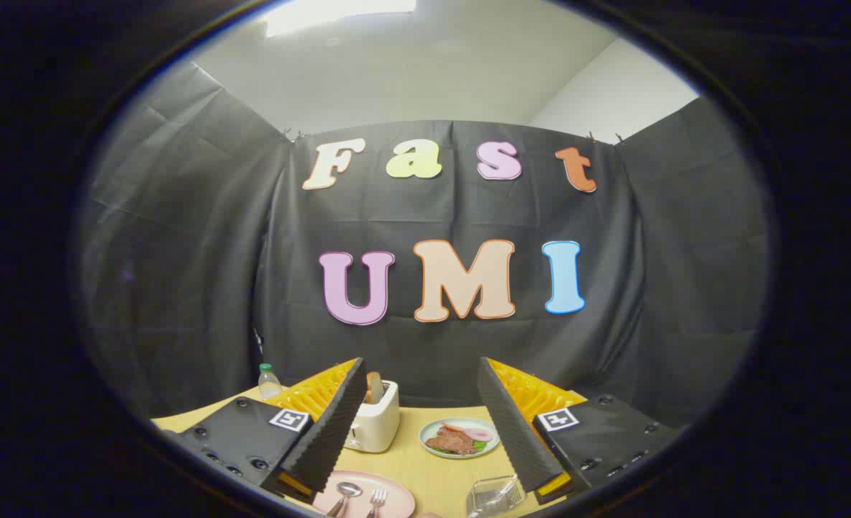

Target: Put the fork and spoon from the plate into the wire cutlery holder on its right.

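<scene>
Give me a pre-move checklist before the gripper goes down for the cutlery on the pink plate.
1. Gripper fingers open, nothing between them: ok.
2. Metal spoon and metal fork lying side by side on the round pink plate, between the fingers: ok.
3. Clear cutlery holder right of the plate, by the right finger: ok.
4. Holder free of contents: cannot tell.
5. White toaster and white plate of food beyond the pink plate, apart from it: ok.
</scene>
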Available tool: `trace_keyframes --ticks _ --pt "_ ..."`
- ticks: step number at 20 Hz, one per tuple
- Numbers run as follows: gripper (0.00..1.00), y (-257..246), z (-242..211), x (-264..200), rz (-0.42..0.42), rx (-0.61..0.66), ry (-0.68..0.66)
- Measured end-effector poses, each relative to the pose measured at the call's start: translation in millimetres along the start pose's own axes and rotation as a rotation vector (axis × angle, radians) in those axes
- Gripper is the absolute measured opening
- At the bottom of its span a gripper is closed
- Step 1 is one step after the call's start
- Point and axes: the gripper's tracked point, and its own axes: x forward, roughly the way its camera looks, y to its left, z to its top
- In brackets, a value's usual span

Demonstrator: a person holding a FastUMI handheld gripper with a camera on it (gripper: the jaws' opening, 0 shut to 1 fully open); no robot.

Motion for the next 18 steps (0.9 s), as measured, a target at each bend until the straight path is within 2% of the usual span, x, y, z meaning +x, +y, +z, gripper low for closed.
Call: trace_keyframes --ticks 18 --pt "0.99 11 -8 17 0.024 0.009 0.005"
